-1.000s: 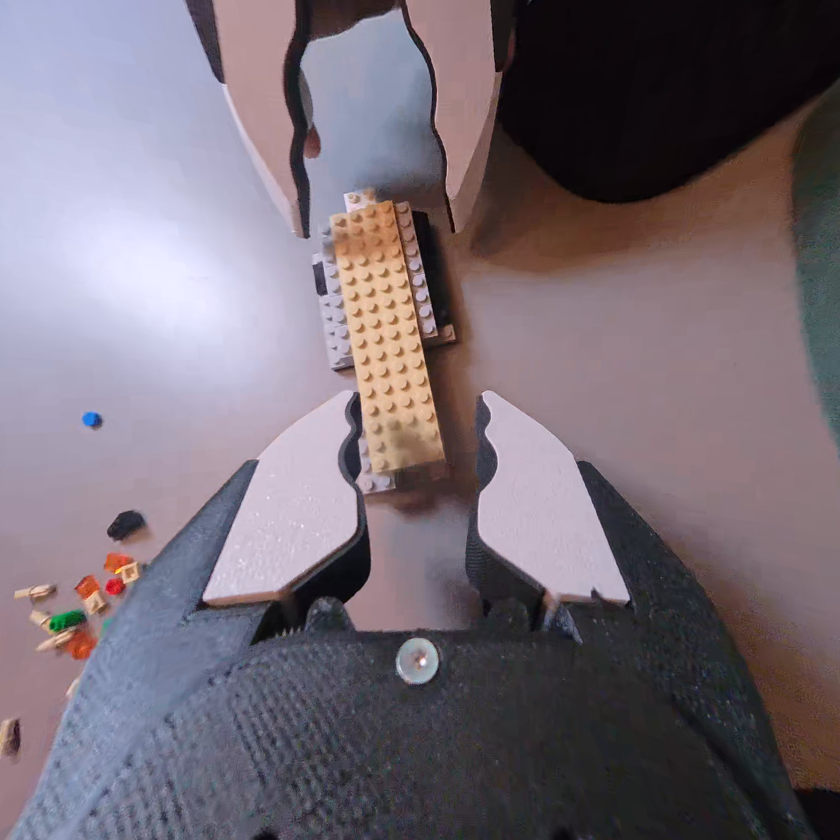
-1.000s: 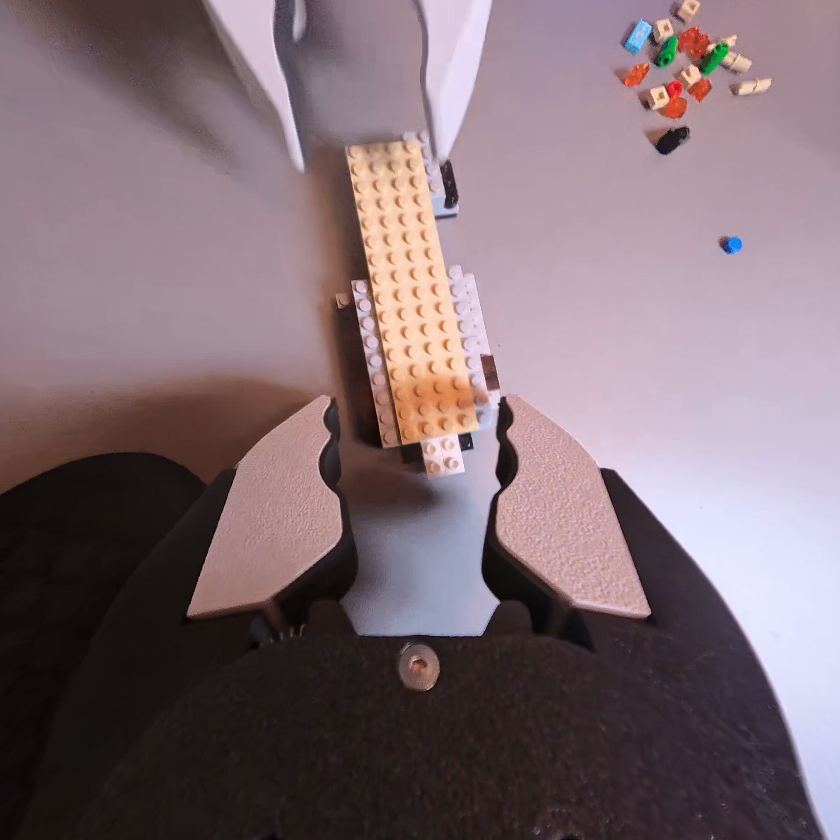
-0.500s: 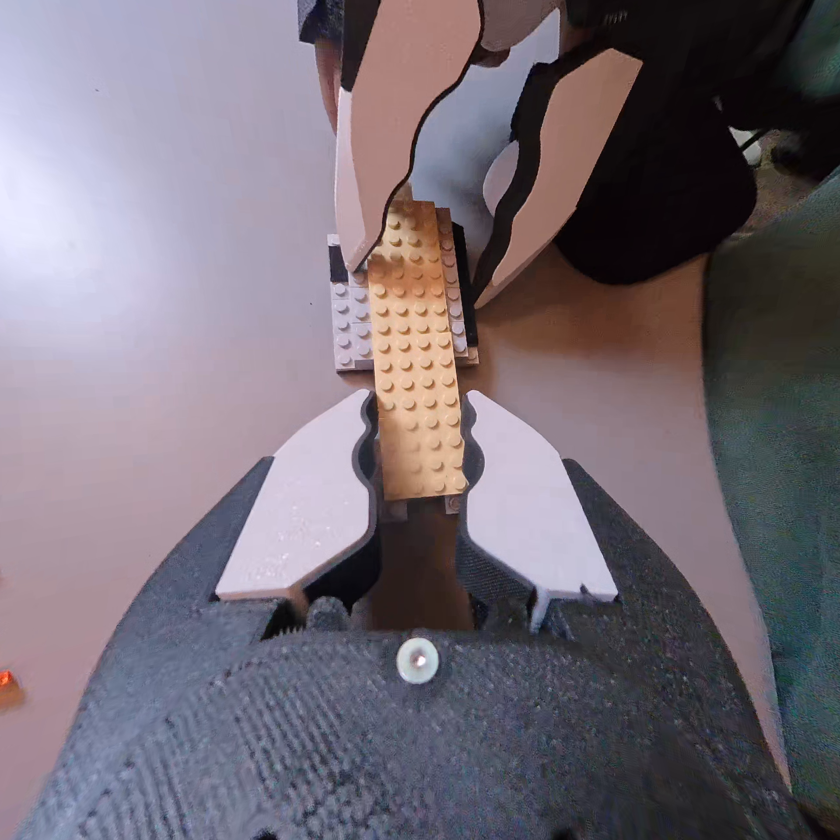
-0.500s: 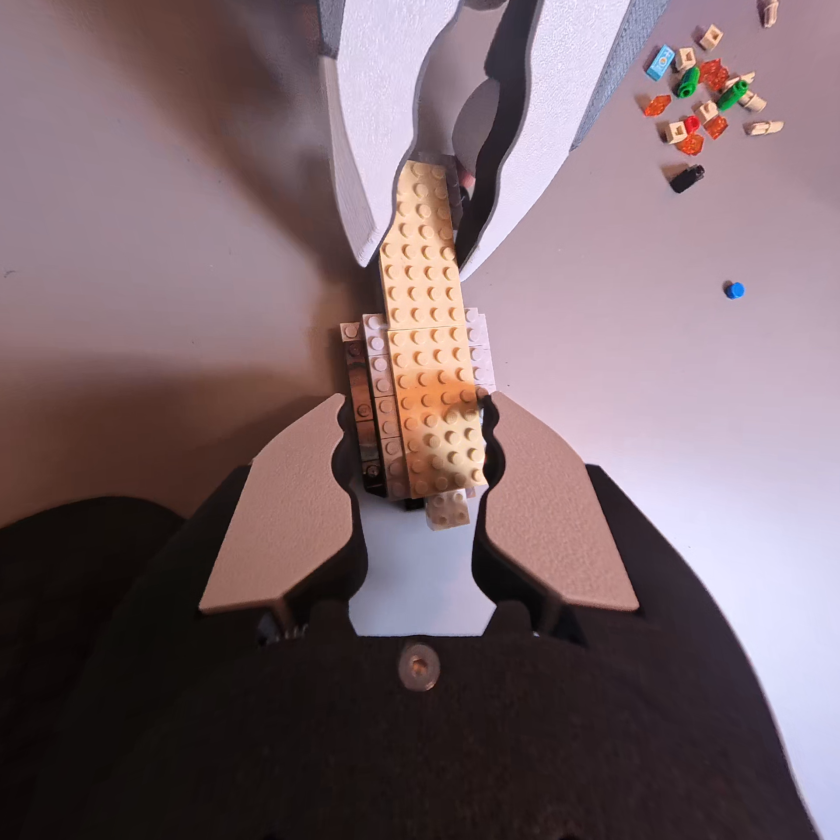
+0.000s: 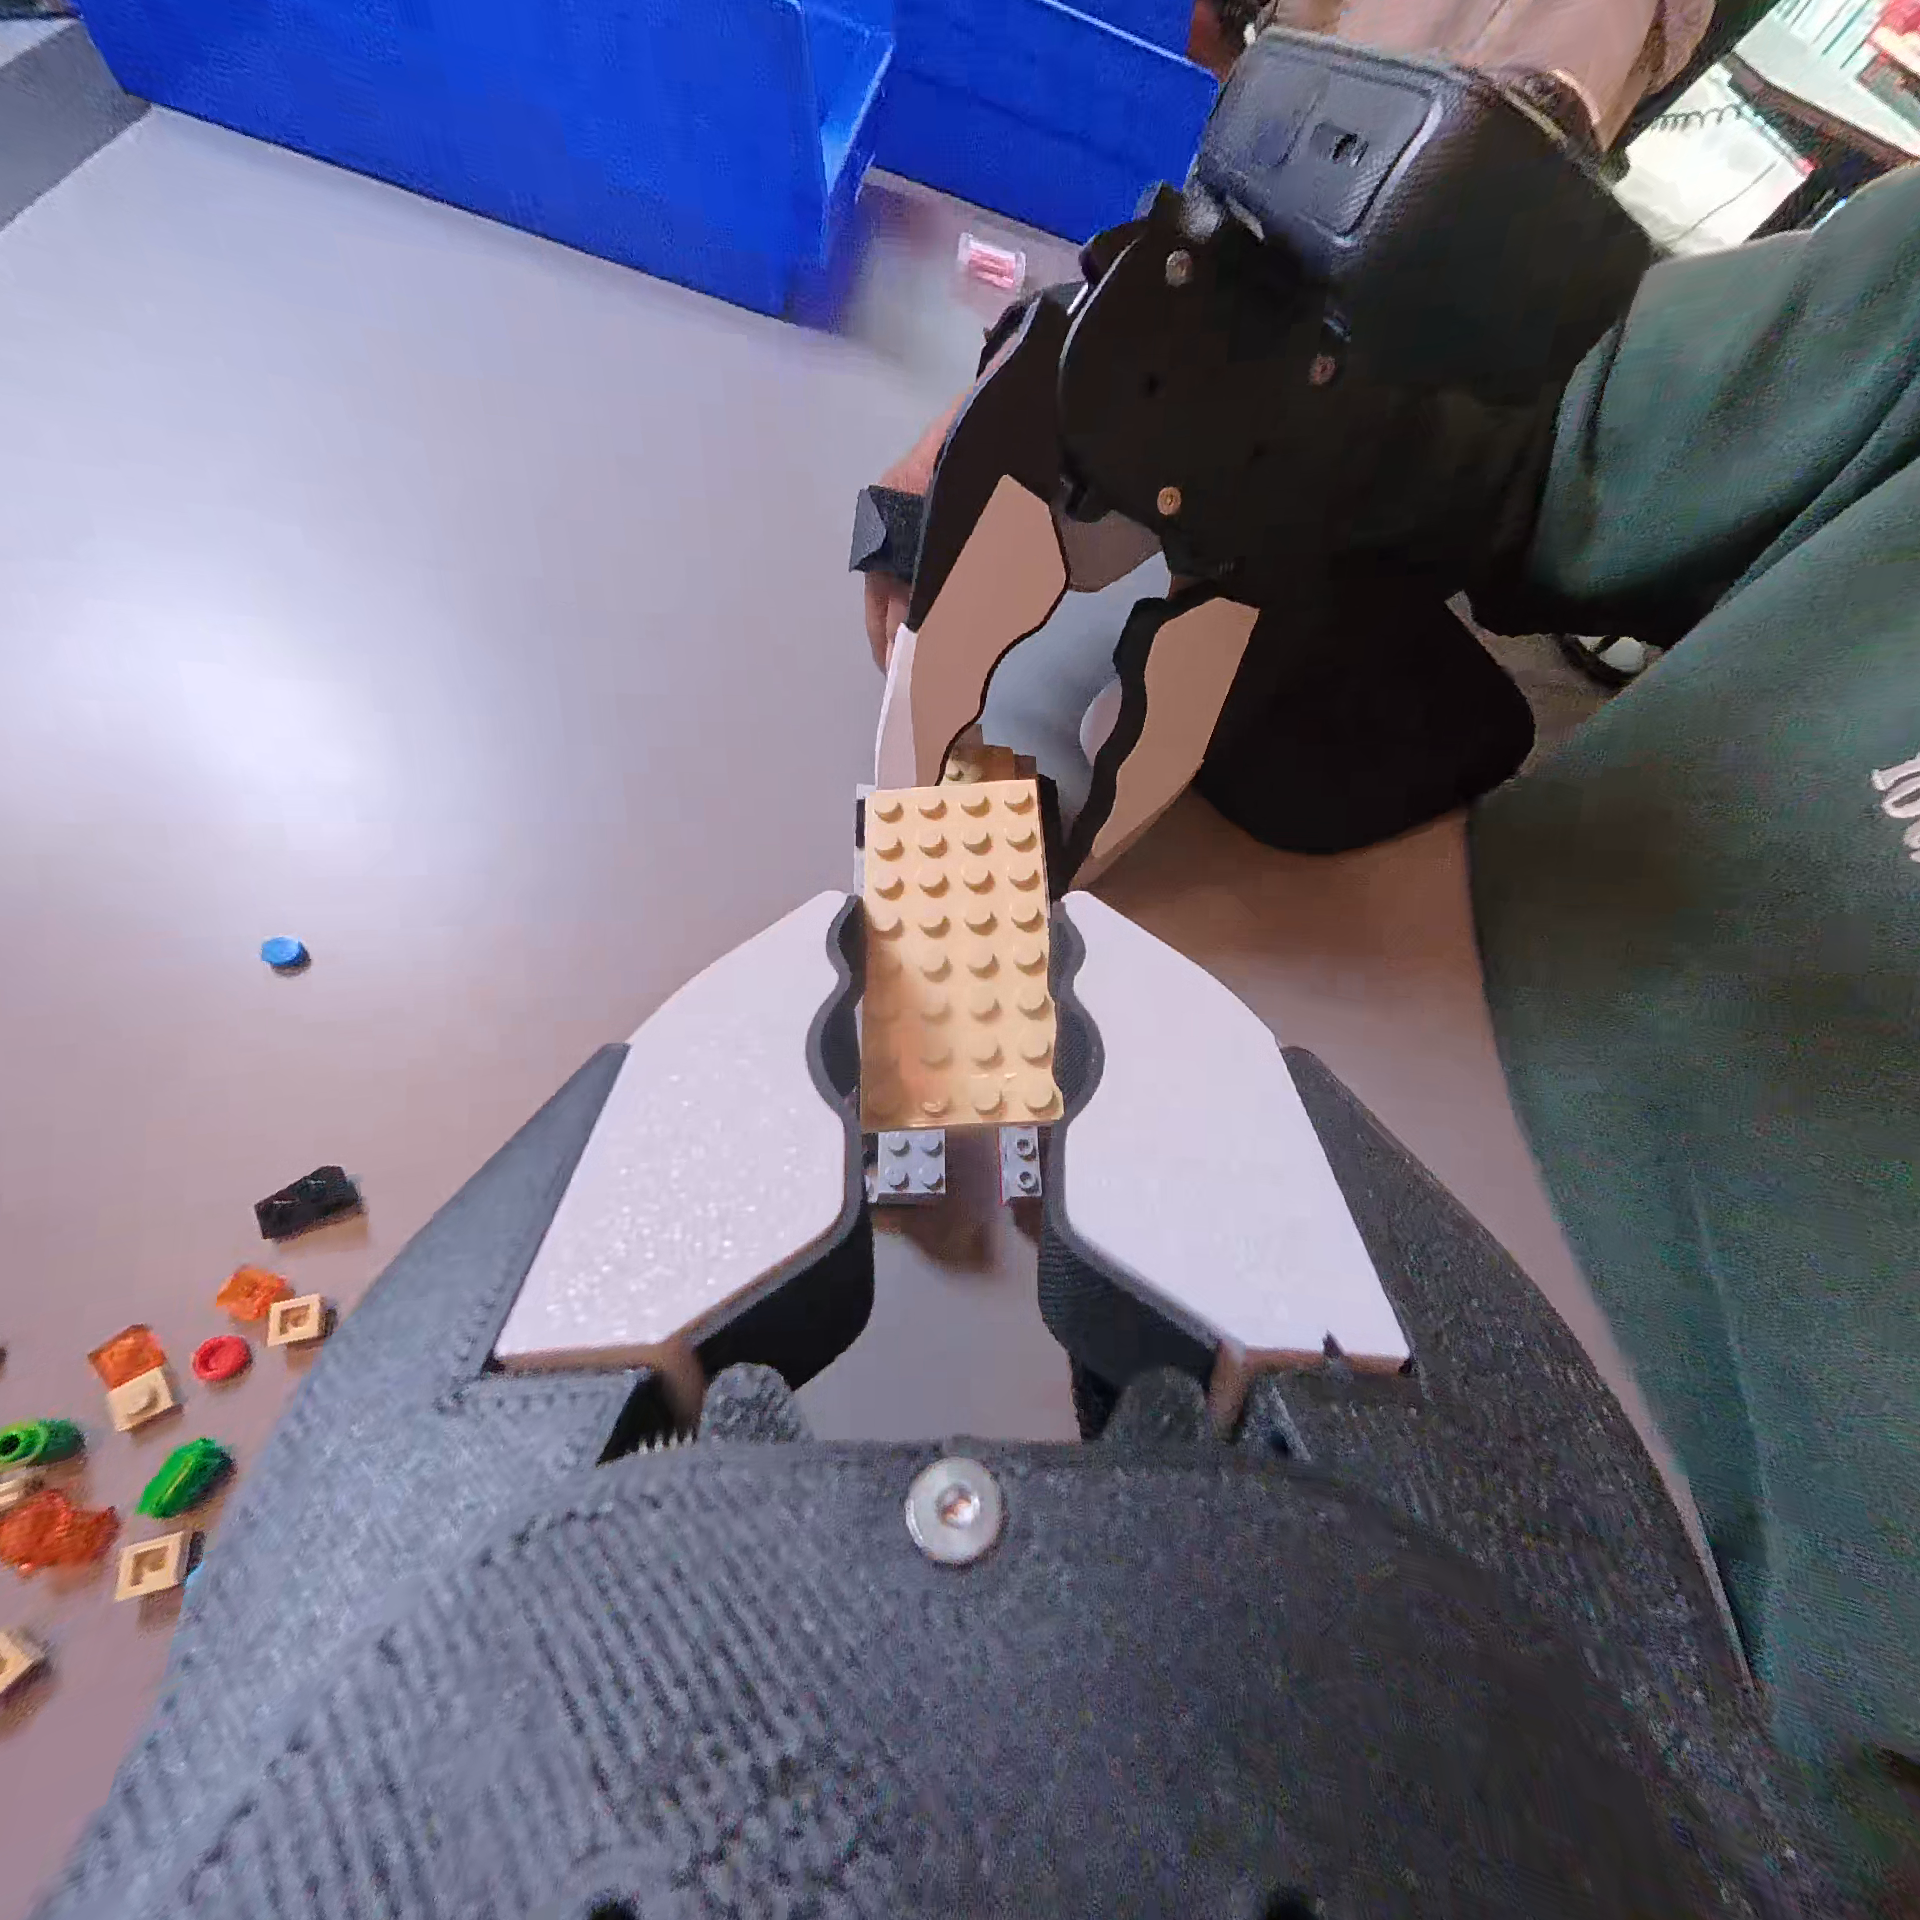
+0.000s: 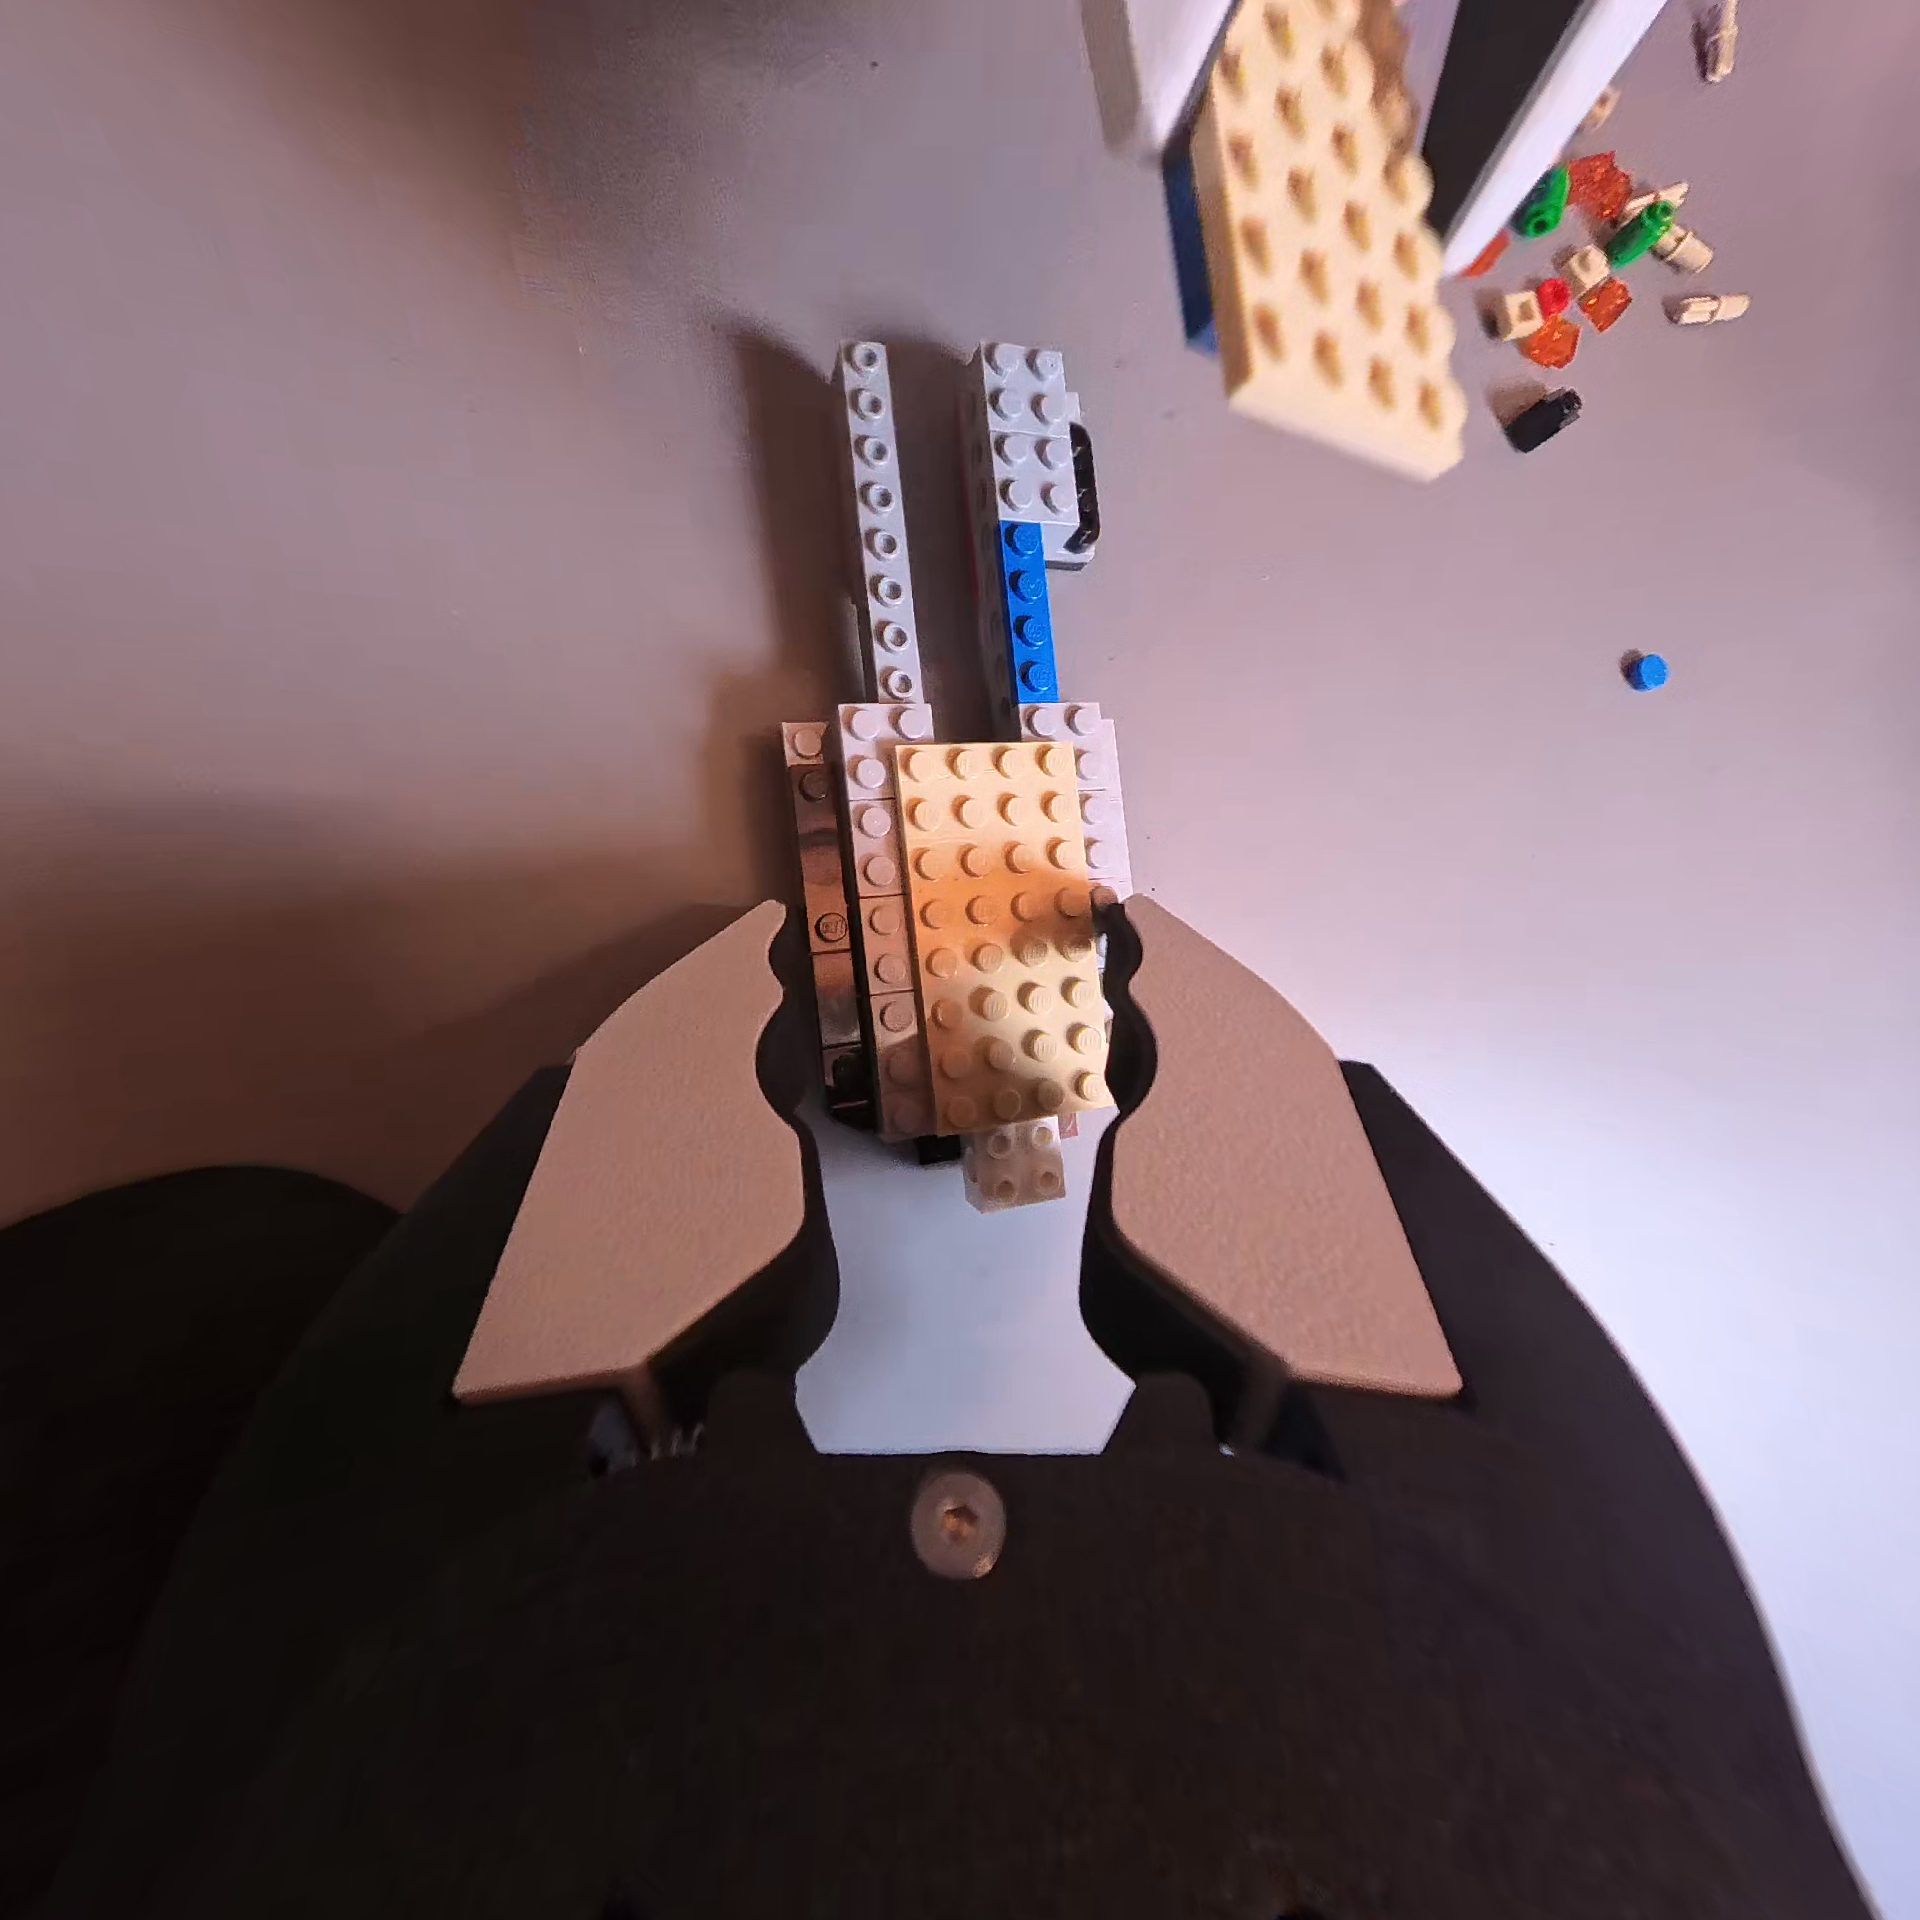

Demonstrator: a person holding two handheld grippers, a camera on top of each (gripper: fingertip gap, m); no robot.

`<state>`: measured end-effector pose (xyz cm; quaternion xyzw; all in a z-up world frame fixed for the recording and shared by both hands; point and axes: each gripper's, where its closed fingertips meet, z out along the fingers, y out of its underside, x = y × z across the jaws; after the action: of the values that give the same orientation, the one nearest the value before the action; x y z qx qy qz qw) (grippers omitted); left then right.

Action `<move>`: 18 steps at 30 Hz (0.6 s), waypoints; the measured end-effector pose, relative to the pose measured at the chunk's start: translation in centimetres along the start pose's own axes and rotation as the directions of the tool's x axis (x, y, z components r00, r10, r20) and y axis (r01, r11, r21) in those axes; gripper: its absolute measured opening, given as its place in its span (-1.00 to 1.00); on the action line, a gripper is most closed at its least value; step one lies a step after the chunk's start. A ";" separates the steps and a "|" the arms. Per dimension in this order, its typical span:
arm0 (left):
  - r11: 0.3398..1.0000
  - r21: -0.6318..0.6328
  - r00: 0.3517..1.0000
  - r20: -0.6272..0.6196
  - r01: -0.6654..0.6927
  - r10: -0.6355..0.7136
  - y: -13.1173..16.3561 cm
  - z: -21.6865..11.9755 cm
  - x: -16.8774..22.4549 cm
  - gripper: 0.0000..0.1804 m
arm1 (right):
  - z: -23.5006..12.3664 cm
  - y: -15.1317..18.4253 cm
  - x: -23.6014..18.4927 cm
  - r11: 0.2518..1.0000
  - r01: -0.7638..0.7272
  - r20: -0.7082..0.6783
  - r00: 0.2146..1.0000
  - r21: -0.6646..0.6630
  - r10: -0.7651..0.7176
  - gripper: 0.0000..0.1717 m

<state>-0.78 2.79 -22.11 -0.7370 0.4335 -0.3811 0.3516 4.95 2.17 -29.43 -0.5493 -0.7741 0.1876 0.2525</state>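
Observation:
My left gripper (image 5: 956, 914) is shut on a tan studded plate (image 5: 961, 966), its pads pressing the plate's two long edges, and holds it off the table. In the right wrist view this gripper (image 6: 1309, 208) and its plate (image 6: 1340, 312) hang at the top right, blurred, with a blue edge under the plate. My right gripper (image 6: 956, 914) is shut on a brick assembly (image 6: 873, 831) on the table: grey bricks, a dark strip, a second tan plate (image 6: 997, 935) on top, and grey and blue beams (image 6: 1029, 623) reaching away. It also shows in the left wrist view (image 5: 1003, 805).
Small loose pieces (image 5: 135, 1392) lie in a heap at the left, also seen top right in the right wrist view (image 6: 1590, 260). A blue round stud (image 6: 1647, 670) and a black piece (image 5: 309, 1200) lie apart. Blue bins (image 5: 520, 114) stand at the back. A green sleeve (image 5: 1714, 1039) fills the right.
Both grippers closed, the left on the near end of the long tan strip, the right on the assembly. The left then lifted its tan plate off and away, baring the grey and blue beams.

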 end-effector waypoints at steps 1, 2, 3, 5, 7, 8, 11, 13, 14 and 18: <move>1.000 0.021 1.000 -0.003 0.012 -0.012 -0.3 -0.3 0.2 -0.62 | 0.0 -0.1 0.1 1.000 -0.011 0.000 1.000 0.011 0.011 -0.36; 0.998 0.047 0.999 -0.021 0.039 -0.038 -0.6 -0.5 0.4 -0.62 | 0.0 -0.1 0.1 0.999 -0.027 0.005 1.000 0.024 0.027 -0.36; 0.993 0.085 0.995 -0.054 0.088 -0.083 -1.0 -0.8 0.7 -0.62 | -0.1 -0.2 0.2 0.998 -0.043 0.010 0.999 0.038 0.043 -0.36; 0.961 0.173 0.970 -0.152 0.215 -0.190 -1.7 -1.2 1.2 -0.62 | -0.8 -1.0 0.7 0.993 -0.062 -0.006 0.998 0.097 0.063 -0.35; 0.900 0.264 0.924 -0.258 0.347 -0.281 -2.7 -2.0 1.5 -0.62 | -2.4 -2.6 1.6 0.978 -0.059 -0.052 0.996 0.201 0.071 -0.33; 0.864 0.295 0.896 -0.310 0.409 -0.318 -3.0 -2.3 1.6 -0.62 | -3.5 -3.6 2.1 0.962 -0.050 -0.084 0.994 0.268 0.075 -0.33; 0.793 0.308 0.820 -0.431 0.526 -0.376 -3.1 -2.5 2.4 -0.62 | -6.5 -6.6 3.0 0.897 0.019 -0.175 0.982 0.441 0.065 -0.39; 0.777 0.279 0.780 -0.491 0.564 -0.389 -2.7 -1.9 3.3 -0.62 | -7.4 -8.1 2.7 0.861 0.077 -0.204 0.979 0.502 0.032 -0.48; 0.776 0.257 0.761 -0.515 0.576 -0.394 -2.5 -1.4 3.8 -0.62 | -7.5 -8.7 2.3 0.847 0.096 -0.202 0.979 0.523 0.014 -0.52; 0.799 0.173 0.722 -0.566 0.576 -0.398 -1.7 0.3 5.7 -0.62 | -5.9 -9.5 0.2 0.840 0.152 -0.145 0.985 0.521 -0.089 -0.83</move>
<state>2.00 -1.68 -19.38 -0.6287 0.2252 -0.7073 0.2320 1.27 -0.63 -19.23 -0.4184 -0.7094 0.3456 0.4498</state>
